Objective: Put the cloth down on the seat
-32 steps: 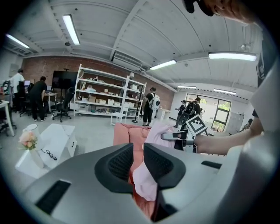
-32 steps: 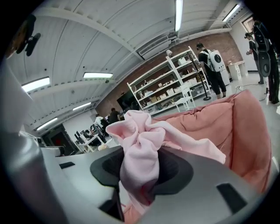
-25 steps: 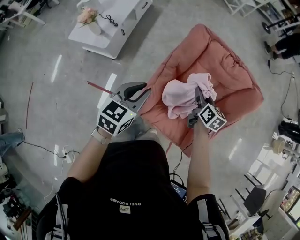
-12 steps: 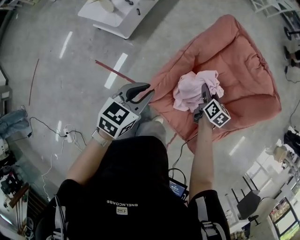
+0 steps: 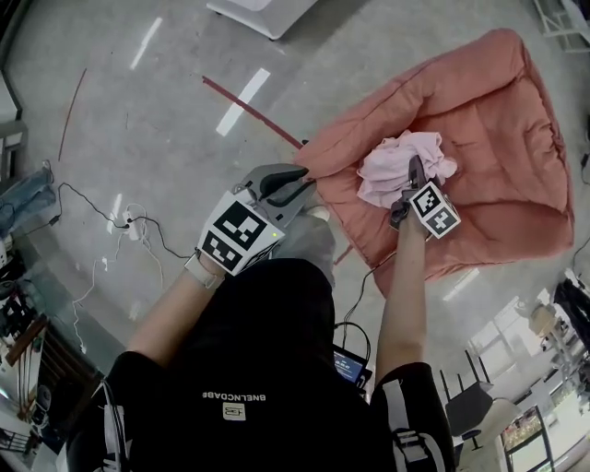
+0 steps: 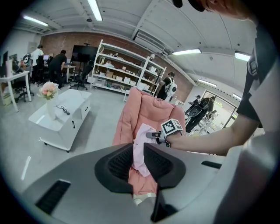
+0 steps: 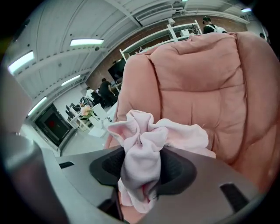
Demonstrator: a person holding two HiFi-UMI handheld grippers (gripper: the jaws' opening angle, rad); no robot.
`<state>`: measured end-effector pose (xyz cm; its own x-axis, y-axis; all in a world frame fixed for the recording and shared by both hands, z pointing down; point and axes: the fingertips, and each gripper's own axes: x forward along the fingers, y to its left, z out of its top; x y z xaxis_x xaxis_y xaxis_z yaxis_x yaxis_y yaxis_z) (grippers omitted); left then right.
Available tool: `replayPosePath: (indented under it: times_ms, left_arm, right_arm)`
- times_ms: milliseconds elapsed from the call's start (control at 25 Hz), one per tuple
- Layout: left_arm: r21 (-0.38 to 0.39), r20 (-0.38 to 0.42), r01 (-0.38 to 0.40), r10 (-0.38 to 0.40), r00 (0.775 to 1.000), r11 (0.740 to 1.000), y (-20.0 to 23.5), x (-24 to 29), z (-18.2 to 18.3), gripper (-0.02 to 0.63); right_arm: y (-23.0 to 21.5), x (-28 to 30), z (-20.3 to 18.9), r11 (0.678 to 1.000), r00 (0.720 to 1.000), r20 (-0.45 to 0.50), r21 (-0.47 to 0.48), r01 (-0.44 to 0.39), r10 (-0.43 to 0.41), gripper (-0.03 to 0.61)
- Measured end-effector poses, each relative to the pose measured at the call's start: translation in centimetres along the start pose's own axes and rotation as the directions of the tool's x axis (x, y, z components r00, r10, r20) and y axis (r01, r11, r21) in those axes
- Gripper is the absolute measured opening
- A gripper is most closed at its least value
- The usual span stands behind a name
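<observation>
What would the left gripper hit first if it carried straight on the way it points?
Probably the near edge of the pink seat: the left gripper aims at it, the cloth lying further on. Depth is unclear.

Right hand-held gripper has just been opening round the cloth; left hand-held gripper gapes narrowly.

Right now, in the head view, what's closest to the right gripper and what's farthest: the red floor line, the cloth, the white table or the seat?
1. The pink cloth: between the fingers of the right gripper, which have just been opening.
2. The padded seat: just beneath it.
3. The red floor line: off to the upper left.
4. The white table: at the top edge, farthest.
</observation>
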<state>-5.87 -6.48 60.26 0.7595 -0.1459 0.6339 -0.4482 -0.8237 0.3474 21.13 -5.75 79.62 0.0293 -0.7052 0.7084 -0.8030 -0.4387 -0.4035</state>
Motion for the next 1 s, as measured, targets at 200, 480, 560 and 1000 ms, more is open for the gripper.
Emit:
replayPosePath:
  times_ms: [200,480,560,1000]
  left_arm:
    - [-0.049,-0.011,-0.002,0.001,1.000,0.999,0.9,-0.2,-2.6,0.066]
    - [-0.123,-0.012,-0.022,0.020,1.000,0.992,2.0,-0.4,-5.3,0.123]
    - [-0.127,-0.020,-0.024,0.022,1.000,0.992,1.8,-0.6,-5.9,0.135]
    - [-0.158,-0.011,-0.001,-0.001,1.000,0.987,1.4,-0.9,-6.8,0.143]
  right_arm:
    - [-0.5,2.9,-2.0,1.000,0.999,-0.032,-0.005,0.023,-0.023,0.213]
    - [-0.7,5.6,-2.9,0.997,0.997,-0.057,-0.056,0.054,-0.057,0.265]
    - [-0.5,6.0,-3.3,0.996,0.996,-0.070,-0.073,0.049,-0.054,0.282]
    - [-0.4,5.3,-4.0,0.987,0.987,-0.124,-0.134,0.089,-0.106,0.325]
